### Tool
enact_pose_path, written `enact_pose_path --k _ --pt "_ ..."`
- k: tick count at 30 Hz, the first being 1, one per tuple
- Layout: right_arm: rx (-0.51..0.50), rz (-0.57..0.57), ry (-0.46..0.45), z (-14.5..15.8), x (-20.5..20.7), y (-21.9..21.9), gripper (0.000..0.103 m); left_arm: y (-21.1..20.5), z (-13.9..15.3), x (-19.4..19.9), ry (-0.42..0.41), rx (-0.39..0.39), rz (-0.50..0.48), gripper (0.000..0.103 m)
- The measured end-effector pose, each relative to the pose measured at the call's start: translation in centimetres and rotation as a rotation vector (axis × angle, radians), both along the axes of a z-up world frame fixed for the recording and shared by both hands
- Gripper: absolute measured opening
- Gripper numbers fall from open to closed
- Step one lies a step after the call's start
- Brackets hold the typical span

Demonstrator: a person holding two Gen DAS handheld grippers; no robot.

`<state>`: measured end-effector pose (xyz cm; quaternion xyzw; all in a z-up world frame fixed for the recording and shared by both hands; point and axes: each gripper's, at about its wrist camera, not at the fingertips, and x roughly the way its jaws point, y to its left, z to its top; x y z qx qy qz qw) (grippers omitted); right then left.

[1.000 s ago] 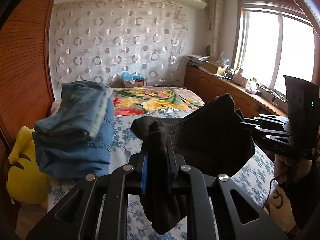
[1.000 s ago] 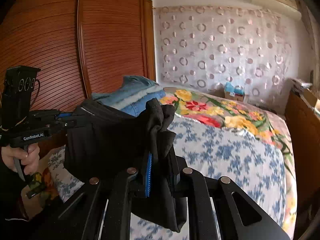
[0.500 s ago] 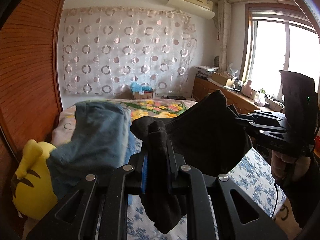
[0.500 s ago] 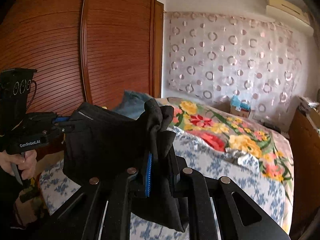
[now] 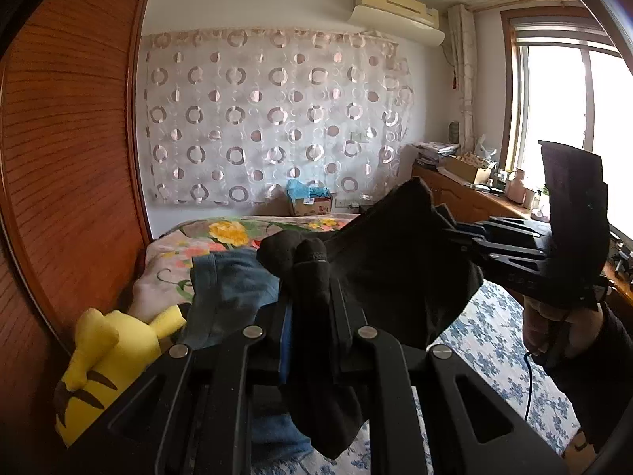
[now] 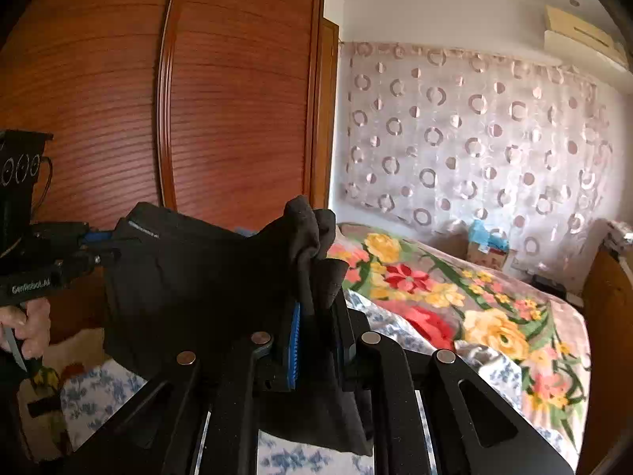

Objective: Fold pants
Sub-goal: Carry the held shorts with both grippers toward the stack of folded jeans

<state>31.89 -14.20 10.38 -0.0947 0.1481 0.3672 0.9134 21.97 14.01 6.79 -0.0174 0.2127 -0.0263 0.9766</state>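
Black pants [image 5: 399, 261] at frame centre, lifted above bed [image 6: 494, 316], clamped by left gripper [image 5: 310, 308] and right gripper [image 6: 316, 316]; folding hardly begun.

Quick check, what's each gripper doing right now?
Left gripper: shut, holding one end of the black pants.
Right gripper: shut, holding the other end of the same pants, lifted above the bed.

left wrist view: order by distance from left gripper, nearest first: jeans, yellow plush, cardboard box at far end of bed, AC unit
1. jeans, just beyond the left gripper, slightly left
2. yellow plush, lower left; close call with jeans
3. cardboard box, far end
4. AC unit, high on wall
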Motion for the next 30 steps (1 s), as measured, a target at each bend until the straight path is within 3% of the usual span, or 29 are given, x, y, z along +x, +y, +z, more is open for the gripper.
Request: enact_pose_path --k 11,16,30 --pt "0.025 0.022 -0.078 -0.7 1.9 0.8 0.013 0.3 0.8 0.1 -0.038 0.003 0.032 0.016" --pt "0.068 0.042 -0.049 -1.2 3.6 1.6 0.013 1.2 0.3 -0.2 -0.041 -0.014 0.055 0.016" --pt "0.022 0.110 -0.028 -1.9 8.7 6.2 0.013 3.9 -1.8 -0.5 -0.025 -0.060 0.108 0.016"
